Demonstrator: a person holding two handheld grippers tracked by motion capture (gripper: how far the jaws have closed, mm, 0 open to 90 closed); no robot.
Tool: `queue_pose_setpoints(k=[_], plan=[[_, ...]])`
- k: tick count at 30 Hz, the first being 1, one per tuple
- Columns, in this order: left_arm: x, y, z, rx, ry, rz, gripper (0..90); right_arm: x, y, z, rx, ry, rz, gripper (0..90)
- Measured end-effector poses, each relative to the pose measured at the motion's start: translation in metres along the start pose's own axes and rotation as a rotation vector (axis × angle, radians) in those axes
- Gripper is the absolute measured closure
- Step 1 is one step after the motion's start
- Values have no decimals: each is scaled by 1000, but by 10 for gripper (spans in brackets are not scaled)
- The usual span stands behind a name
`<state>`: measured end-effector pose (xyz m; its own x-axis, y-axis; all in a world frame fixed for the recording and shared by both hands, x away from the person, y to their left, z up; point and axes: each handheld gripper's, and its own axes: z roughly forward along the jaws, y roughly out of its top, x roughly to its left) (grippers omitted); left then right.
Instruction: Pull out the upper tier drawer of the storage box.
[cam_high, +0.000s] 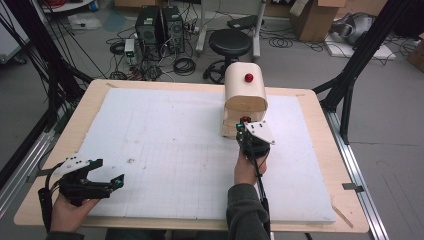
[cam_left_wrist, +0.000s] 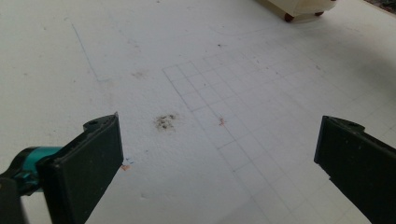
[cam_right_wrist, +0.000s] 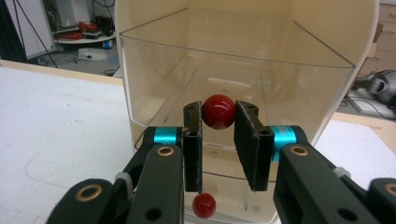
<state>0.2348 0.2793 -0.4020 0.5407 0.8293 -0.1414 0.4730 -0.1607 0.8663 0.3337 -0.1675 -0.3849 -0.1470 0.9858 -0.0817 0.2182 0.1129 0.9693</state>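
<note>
A cream round-topped box (cam_high: 245, 92) stands on the white foam board (cam_high: 165, 145), right of centre, with a red knob (cam_high: 248, 77) on its top. Its front holds a clear plastic drawer (cam_right_wrist: 233, 60). My right gripper (cam_right_wrist: 219, 108) is shut on that drawer's red ball knob (cam_right_wrist: 218, 113). A second red knob (cam_right_wrist: 204, 205) sits lower on the box front, just under the jaws. In the high view the right gripper (cam_high: 245, 124) is against the box front. My left gripper (cam_high: 117, 181) rests at the board's front left corner, open with nothing between its jaws (cam_left_wrist: 219, 158).
The board carries a pencilled grid and a small dark smudge (cam_left_wrist: 165, 122). The box's bottom corner with a red foot (cam_left_wrist: 288, 17) lies far ahead of the left gripper. A wooden table rim (cam_high: 320, 115) surrounds the board. A black stool (cam_high: 230, 42) and cables lie beyond the table.
</note>
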Motion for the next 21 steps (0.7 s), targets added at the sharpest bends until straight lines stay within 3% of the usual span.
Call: queue_pose_setpoints(k=[21], plan=[[0,0,0,2,1,1,18,-1,2,-8,13,10,-2,734]])
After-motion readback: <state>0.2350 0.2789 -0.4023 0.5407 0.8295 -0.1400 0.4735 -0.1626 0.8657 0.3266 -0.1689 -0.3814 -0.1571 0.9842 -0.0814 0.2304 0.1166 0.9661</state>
